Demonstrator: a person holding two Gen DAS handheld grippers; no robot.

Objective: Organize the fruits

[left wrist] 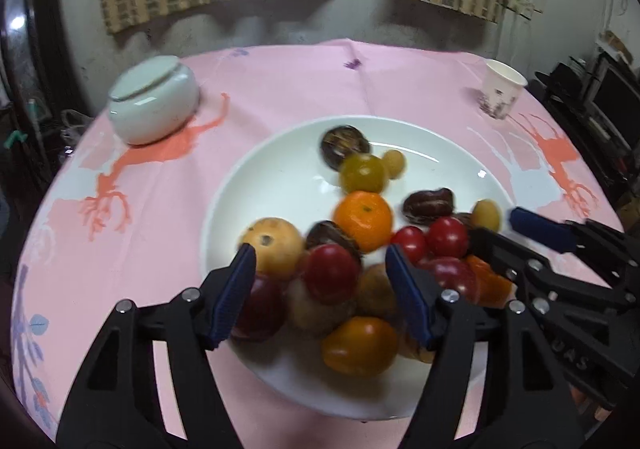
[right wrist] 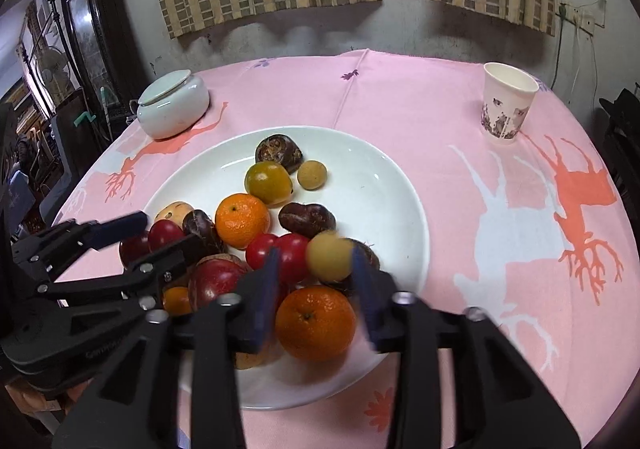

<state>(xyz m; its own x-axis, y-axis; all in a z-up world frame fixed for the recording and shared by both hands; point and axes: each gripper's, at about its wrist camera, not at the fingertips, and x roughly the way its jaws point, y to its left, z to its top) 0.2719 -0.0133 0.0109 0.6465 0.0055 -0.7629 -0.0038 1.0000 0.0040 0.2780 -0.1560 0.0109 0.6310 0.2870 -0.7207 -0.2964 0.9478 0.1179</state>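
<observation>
White plate (right wrist: 400, 185) heaped with mixed fruits (right wrist: 240, 219); small yellow fruit (right wrist: 330, 255) seen between right claw (right wrist: 316, 277) pads, contact unclear; left claw (left wrist: 320, 273) spread over pile.

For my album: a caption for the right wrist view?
Open right gripper poised over a plate of mixed fruit.

Your left gripper's fingers (left wrist: 236, 293) hide the fruit beneath them on the plate (left wrist: 280, 169). Motion blurs the small yellow fruit (right wrist: 330, 255) between your right gripper's fingers.
</observation>
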